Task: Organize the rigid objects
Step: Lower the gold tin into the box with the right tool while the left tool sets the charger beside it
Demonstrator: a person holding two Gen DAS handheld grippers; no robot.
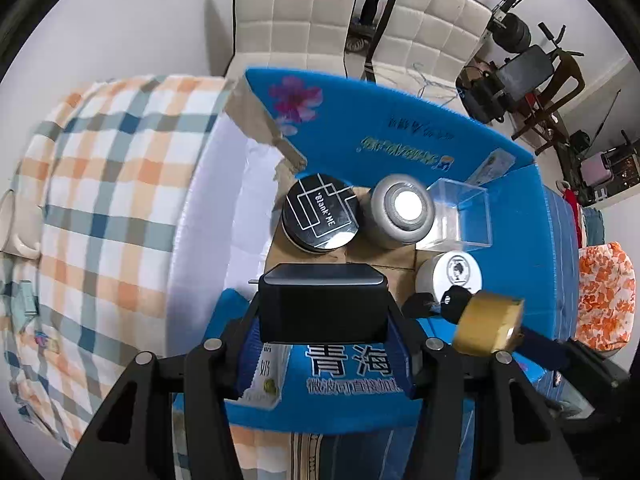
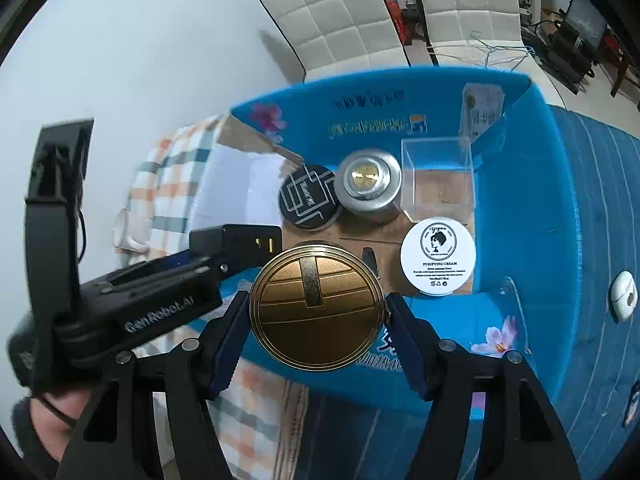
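Two claws are at work over a blue cardboard box [image 1: 400, 120] that sits on a bed with a checked blanket [image 1: 100, 200]. Our left claw [image 1: 324, 344] is pinching a black charger block [image 1: 324, 304] between its blue-padded fingers [image 1: 246, 360], and it holds the block above the near edge of the box. Our right claw [image 2: 318, 340] is pinching a round gold tin [image 2: 316, 306] by its sides, also above the near wall of the box; in the left wrist view we see this same tin [image 1: 490, 324] to the right of the charger block, close to it but apart. On the brown floor of the box we count four things. A black round tin [image 1: 320, 216] with white line patterns stands at the back left, and a grey round jar [image 1: 402, 210] stands just beside it on the right. A clear plastic cube [image 1: 458, 216] sits right of the grey jar, against the right wall of the box. A white cream jar [image 2: 438, 254] with a printed portrait on its lid stands in front of the clear cube, near the right front corner. Right of the box, a small white object [image 2: 623, 300] lies on the blue striped bedding [image 2: 600, 200].
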